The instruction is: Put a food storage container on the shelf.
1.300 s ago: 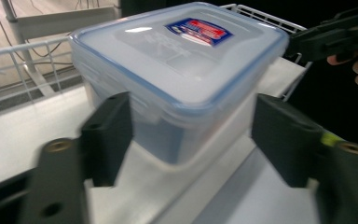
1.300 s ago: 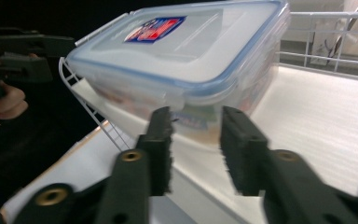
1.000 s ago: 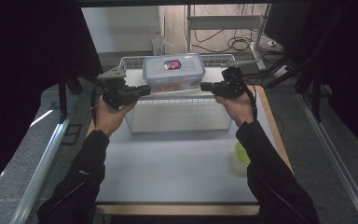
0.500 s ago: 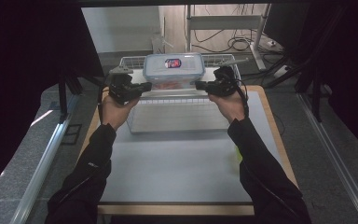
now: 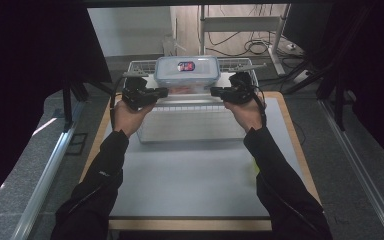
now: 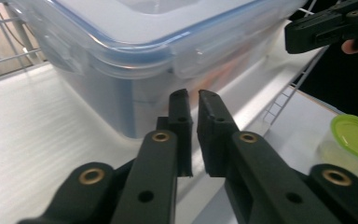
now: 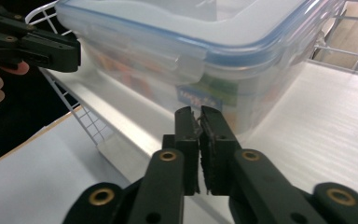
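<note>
Two grippers flank a clear lidded food container point(image 5: 187, 74) that sits in a white wire basket point(image 5: 190, 117) on the table. Left gripper point(image 5: 163, 92) and right gripper point(image 5: 215, 92) have just been parting slightly — nearly closed, nothing between them, tips just short of the container's sides.

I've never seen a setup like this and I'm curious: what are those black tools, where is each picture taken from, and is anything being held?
A person holds a two-jaw tool in each hand: the left gripper and the right gripper. The high view looks down on the table. Each gripper view looks along that gripper's own black jaws.

A clear lidded container sits in a white wire basket, a gripper at either side of it. A green-lidded tub stands on the table. Both grippers' jaws have just been opening a crack, with nothing between them, so nothing is held.
</note>
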The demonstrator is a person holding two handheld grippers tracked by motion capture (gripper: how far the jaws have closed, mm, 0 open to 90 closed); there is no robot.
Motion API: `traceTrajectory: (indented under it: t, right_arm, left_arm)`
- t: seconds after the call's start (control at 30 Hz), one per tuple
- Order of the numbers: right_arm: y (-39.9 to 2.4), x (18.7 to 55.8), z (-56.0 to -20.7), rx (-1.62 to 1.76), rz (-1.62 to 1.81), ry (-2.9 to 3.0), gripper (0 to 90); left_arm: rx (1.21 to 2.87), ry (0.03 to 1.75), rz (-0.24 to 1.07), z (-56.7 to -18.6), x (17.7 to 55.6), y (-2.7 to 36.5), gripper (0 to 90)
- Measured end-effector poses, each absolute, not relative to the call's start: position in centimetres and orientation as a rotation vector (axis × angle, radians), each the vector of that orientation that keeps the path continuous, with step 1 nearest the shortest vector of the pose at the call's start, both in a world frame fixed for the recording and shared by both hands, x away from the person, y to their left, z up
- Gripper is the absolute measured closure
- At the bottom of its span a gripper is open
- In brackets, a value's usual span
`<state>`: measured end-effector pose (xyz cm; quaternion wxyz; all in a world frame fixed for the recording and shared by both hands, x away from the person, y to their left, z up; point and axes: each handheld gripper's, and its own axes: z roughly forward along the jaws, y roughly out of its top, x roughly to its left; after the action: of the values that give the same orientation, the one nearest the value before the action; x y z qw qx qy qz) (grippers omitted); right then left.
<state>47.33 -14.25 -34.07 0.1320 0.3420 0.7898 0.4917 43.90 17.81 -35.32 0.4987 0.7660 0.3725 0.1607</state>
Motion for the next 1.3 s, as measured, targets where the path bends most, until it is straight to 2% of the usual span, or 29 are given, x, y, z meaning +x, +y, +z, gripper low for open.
traceTrajectory:
  t: [0.17,0.87,1.07,1.3]
  right_arm:
    - [-14.4,46.3,-34.4,0.955,1.403,2.314,75.3]
    - [-15.6,40.8,-37.8,0.874,1.379,2.348,26.1]
    - [-16.3,39.3,-39.4,0.848,1.370,2.348,16.1]
    - [-16.6,37.7,-41.3,0.839,1.322,2.351,9.3]
  left_arm:
    - [1.864,0.875,0.406,-35.6,42.4,17.7,68.8]
    - [1.950,0.815,0.506,-39.7,36.0,17.8,19.7]
    - [1.948,0.840,0.471,-41.5,34.4,17.9,11.6]
    - [1.960,0.837,0.450,-43.5,32.6,17.9,6.9]
